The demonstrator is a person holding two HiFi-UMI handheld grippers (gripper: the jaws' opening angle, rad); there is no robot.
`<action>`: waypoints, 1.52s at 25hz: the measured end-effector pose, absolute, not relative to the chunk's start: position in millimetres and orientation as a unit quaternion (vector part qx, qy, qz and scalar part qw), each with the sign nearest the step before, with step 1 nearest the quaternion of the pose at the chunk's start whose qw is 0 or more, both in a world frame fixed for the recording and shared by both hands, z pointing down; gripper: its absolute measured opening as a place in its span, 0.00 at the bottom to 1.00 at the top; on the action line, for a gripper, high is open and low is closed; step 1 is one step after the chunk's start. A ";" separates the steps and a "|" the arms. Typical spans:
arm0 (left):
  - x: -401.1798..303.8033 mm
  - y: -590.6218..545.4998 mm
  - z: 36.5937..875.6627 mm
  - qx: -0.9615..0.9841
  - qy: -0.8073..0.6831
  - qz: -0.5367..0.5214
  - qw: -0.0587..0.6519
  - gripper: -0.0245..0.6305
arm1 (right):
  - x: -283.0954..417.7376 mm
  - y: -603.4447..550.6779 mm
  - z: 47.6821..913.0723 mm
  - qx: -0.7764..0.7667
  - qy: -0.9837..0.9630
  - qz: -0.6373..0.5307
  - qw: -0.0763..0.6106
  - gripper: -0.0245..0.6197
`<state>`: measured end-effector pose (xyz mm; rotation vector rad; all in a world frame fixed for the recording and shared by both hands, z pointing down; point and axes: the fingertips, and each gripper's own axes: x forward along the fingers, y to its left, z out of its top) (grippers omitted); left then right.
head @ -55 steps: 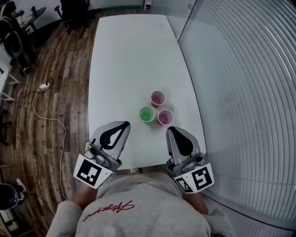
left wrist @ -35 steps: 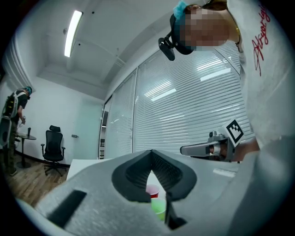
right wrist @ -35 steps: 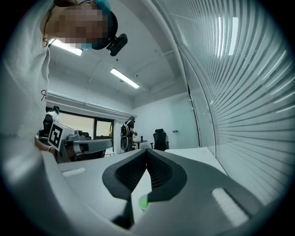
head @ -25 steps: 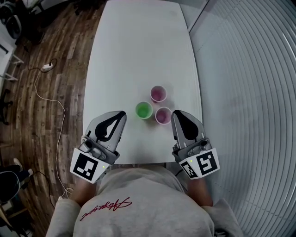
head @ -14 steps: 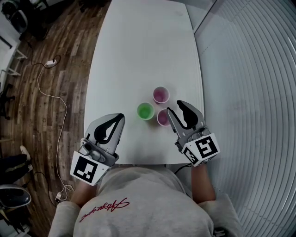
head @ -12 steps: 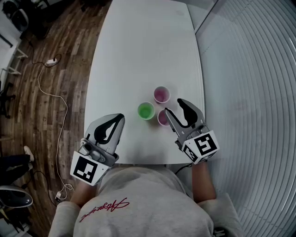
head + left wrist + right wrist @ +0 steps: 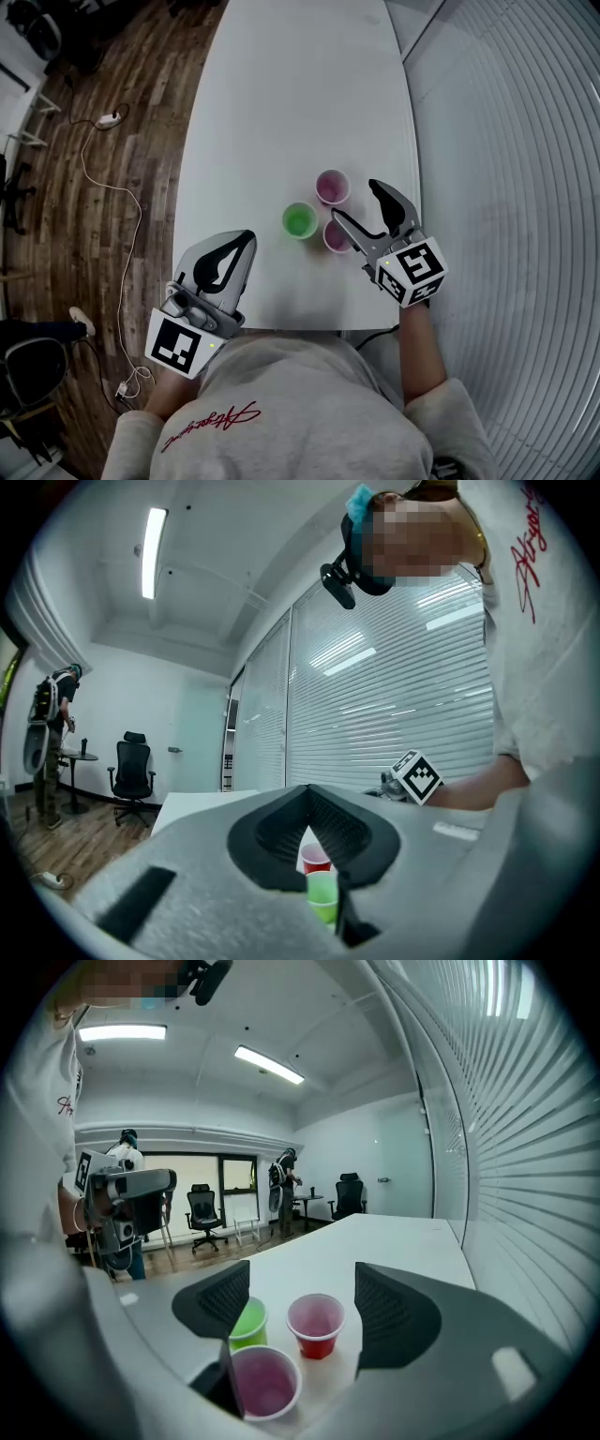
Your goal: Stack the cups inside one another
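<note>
So far, no cup sits inside another.
Near the right edge of the worktop (image 7: 281, 94) stand the green cup (image 7: 300, 220), the red cup (image 7: 332, 187) and the purple cup (image 7: 337, 235), close together, each on its own. The right gripper (image 7: 355, 201) is right by them. Its jaws have just been opening and are wide apart, holding nothing. The left gripper (image 7: 246, 238) hangs over the near edge, jaws shut tight and empty. All the stacking looks left to do.

overhead view, two low views, cups (image 7: 300, 220) shared
</note>
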<state>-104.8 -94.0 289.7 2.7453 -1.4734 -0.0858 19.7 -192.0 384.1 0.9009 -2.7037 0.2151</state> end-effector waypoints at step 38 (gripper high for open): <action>-118.6 -96.6 304.5 0.861 -0.507 -0.005 0.020 0.03 | 0.3 -224.4 464.3 0.237 -0.929 0.098 0.268 0.61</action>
